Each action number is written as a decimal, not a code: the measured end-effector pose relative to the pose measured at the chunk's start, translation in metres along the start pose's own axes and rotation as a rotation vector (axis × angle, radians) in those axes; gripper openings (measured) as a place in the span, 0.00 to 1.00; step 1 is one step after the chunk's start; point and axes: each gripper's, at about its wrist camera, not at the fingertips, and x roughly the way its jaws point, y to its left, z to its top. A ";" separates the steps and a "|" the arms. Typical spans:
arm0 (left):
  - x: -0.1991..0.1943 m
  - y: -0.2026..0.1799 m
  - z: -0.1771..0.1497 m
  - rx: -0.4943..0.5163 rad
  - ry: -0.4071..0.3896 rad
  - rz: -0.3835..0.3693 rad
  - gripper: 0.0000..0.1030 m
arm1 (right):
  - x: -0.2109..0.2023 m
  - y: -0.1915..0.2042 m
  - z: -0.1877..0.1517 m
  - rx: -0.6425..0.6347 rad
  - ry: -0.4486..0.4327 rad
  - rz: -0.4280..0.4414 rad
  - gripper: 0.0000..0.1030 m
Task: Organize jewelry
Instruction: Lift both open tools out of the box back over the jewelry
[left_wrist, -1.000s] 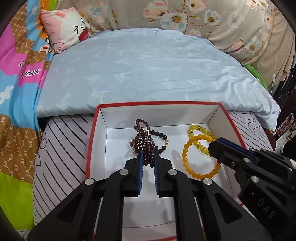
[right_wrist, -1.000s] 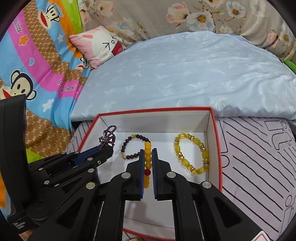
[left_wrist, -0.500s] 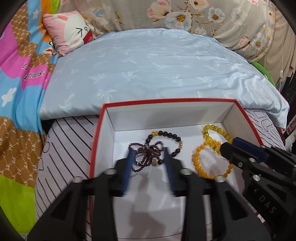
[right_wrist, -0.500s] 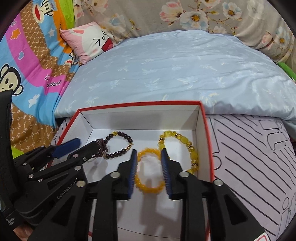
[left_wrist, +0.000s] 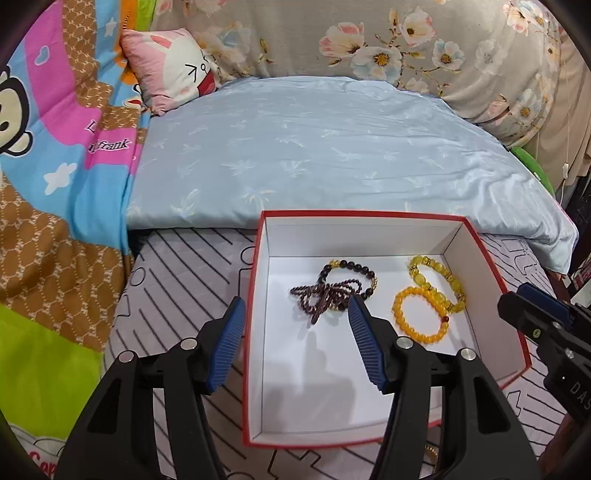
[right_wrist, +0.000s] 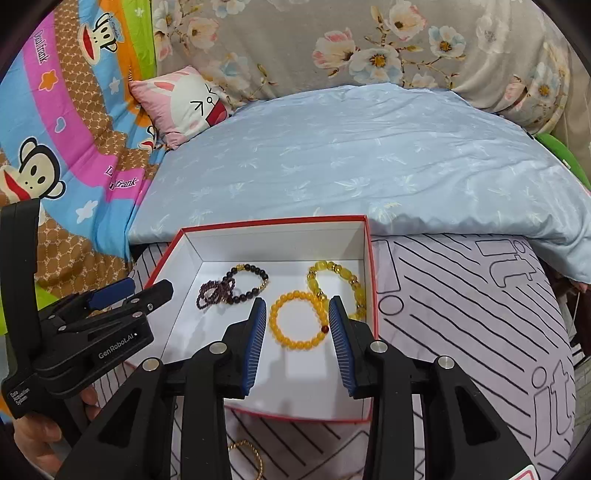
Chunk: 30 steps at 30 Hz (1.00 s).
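A white box with a red rim (left_wrist: 362, 213) (right_wrist: 273, 221) lies on the bed. Inside it are a thin purple bead strand (left_wrist: 321, 295) (right_wrist: 212, 291), a dark bead bracelet (left_wrist: 354, 267) (right_wrist: 255, 271), an orange bead bracelet (left_wrist: 421, 338) (right_wrist: 275, 321) and a chunky yellow bracelet (left_wrist: 454, 284) (right_wrist: 314, 284). My left gripper (left_wrist: 295, 306) (right_wrist: 146, 287) hovers above the strand, its jaws opening and touching nothing. My right gripper (right_wrist: 297, 301) (left_wrist: 517, 299) hangs over the orange bracelet, jaws also opening, pads clear of the beads.
A gold chain (right_wrist: 255, 458) (left_wrist: 430, 452) lies on the striped sheet just in front of the box. A light blue quilt (left_wrist: 332, 147) lies behind the box, a pink rabbit pillow (left_wrist: 173, 74) at the back left. A hand (right_wrist: 37, 443) holds the left gripper.
Both grippers were shut, the left on the purple strand and the right on the orange bracelet. Both opened and drew back upward; strand and bracelet now lie on the box floor.
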 end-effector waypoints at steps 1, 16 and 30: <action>-0.003 0.000 -0.002 0.003 -0.001 0.004 0.54 | -0.003 0.001 -0.002 -0.003 0.000 -0.001 0.34; -0.051 -0.013 -0.038 0.010 0.007 0.004 0.54 | -0.052 0.010 -0.040 -0.022 0.007 0.012 0.34; -0.072 0.013 -0.089 -0.022 0.078 0.038 0.54 | -0.083 -0.008 -0.086 -0.013 0.045 -0.036 0.34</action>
